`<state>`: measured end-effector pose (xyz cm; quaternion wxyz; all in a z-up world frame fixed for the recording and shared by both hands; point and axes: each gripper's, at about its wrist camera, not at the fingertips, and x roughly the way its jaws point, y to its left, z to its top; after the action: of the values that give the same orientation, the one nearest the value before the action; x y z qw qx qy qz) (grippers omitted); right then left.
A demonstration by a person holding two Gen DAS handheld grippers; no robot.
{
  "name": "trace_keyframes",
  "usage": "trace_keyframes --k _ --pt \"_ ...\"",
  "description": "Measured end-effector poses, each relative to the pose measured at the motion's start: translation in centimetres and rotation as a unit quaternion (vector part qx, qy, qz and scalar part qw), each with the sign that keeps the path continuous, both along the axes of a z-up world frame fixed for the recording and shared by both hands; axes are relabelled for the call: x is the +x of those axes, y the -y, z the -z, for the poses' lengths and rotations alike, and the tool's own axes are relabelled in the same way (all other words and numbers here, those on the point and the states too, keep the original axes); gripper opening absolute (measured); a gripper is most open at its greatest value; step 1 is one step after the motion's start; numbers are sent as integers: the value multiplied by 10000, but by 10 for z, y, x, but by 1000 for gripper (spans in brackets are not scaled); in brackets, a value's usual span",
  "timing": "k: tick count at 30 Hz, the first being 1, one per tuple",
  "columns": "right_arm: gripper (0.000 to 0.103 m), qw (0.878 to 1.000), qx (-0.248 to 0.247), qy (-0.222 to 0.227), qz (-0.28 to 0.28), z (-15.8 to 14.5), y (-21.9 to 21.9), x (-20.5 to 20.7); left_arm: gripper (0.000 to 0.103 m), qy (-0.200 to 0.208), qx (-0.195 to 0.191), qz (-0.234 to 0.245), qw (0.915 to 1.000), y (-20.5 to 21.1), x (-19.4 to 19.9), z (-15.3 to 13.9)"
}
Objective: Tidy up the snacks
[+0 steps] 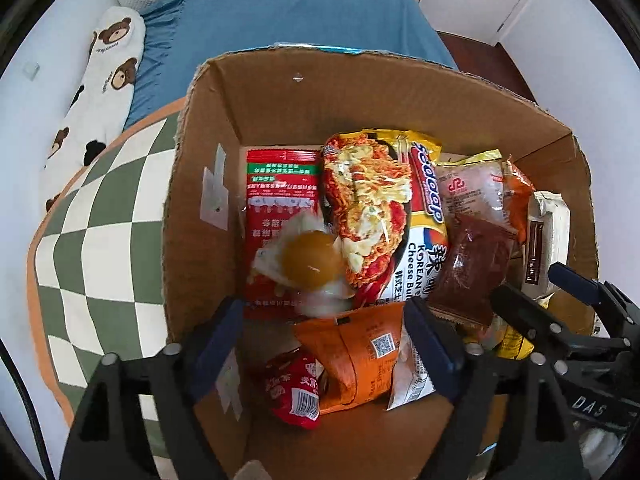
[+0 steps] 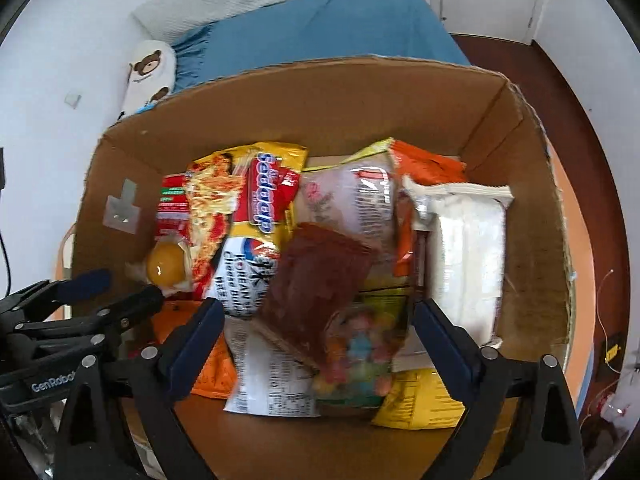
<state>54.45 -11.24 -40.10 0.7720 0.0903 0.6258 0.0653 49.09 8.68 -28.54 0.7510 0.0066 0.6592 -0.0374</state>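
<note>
An open cardboard box (image 1: 280,92) holds several snack packs. In the left wrist view a yellow Sedaap noodle pack (image 1: 384,216) lies in the middle, with a red pack (image 1: 280,188) to its left. A clear-wrapped yellow egg-like snack (image 1: 310,260), blurred, is over them. An orange pack (image 1: 356,356) and a small red pack (image 1: 294,392) lie between the fingers of my left gripper (image 1: 328,352), which is open and empty. My right gripper (image 2: 318,344) is open over a dark red pack (image 2: 316,292) and a colourful candy bag (image 2: 356,356). A white pack (image 2: 468,256) lies at the right.
The box (image 2: 320,92) stands on a green-and-white checkered cushion (image 1: 100,248). A bed with a blue sheet (image 1: 300,12) and a bear-print pillow (image 1: 104,76) lies behind. Each gripper shows at the edge of the other's view. Dark wooden floor (image 2: 580,92) is at the right.
</note>
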Motion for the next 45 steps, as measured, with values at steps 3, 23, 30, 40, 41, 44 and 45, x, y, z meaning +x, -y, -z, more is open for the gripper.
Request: trace_keyframes --k 3,23,30,40,41,44,45 --pt "99 9997 -215 39 65 -2 8 -5 94 148 -2 -3 9999 1 -1 -3" --pt "100 9957 -679 592 204 -63 36 -67 102 808 -277 -66 9963 13 -44 -62" --pt "101 9918 -663 1064 246 -109 33 -113 102 1258 -375 -110 9913 13 -95 -104" --pt "101 9845 -625 1625 207 -164 24 -195 102 1783 -353 -115 9833 9 -179 -151" --pt "101 9833 -619 1699 190 -171 23 -205 102 1829 -332 -131 9825 8 -187 -155" --pt "101 9801 -634 1873 155 -187 19 -227 102 1976 -313 -190 9796 5 -211 -170" --pt "102 9790 -619 1935 156 -193 19 -235 102 2033 -304 -237 9784 4 -221 -176"
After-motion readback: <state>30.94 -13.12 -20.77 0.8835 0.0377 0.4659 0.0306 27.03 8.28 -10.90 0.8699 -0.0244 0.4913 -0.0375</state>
